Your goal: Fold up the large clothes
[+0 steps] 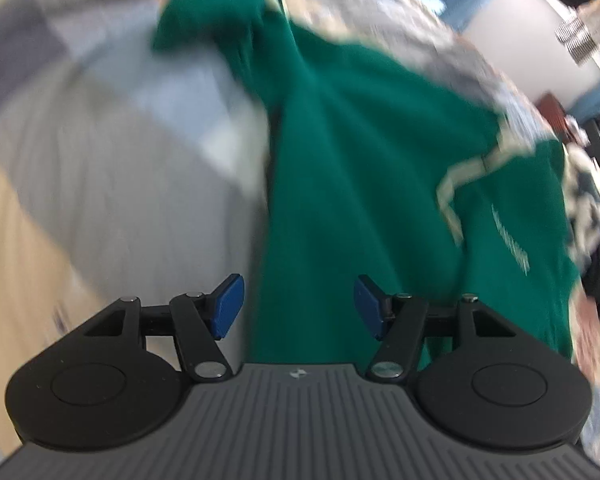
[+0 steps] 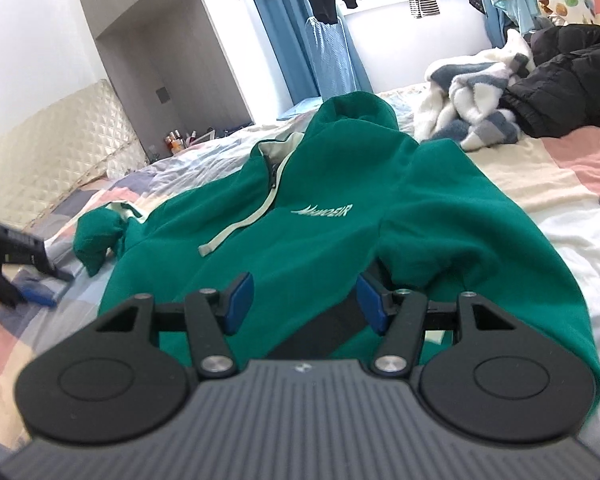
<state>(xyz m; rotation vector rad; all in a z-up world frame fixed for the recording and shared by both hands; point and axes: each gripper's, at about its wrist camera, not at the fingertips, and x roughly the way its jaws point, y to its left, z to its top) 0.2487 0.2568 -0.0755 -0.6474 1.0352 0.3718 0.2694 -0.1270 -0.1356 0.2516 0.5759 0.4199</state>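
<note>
Left tongs (image 1: 299,306): tilted steeply down over the bed; blue pads apart, nothing between them (the view is blurred).
Right tongs (image 2: 305,304): pointing gently down along the bed; blue pads apart, gripping nothing, with green cloth and a dark band lying below the gap.
Hoodie (image 2: 300,216): green, spread front-up on the bed just ahead of the right tongs, hood at the far end, white lettering on the chest, pale drawstring (image 2: 236,228) trailing toward the left.
Hoodie, left view (image 1: 360,184): fills the space ahead and to the right of the left tongs; its near edge runs past the right pad.
Sleeves: one cuff (image 2: 98,240) is bunched far to the left of the right tongs; the other sleeve (image 2: 480,248) is folded over, just right of the right pad.
Bed cover (image 2: 560,216): patchwork in pink, cream and grey; bare cover lies to the right of the right tongs, and to the left of the left tongs.
Clutter: a white-and-blue fleece (image 2: 472,104) and a black jacket (image 2: 568,92) lie well beyond the hoodie, far right.
Edges: padded headboard (image 2: 56,152) far left; curtain (image 2: 328,40) at the far end.
</note>
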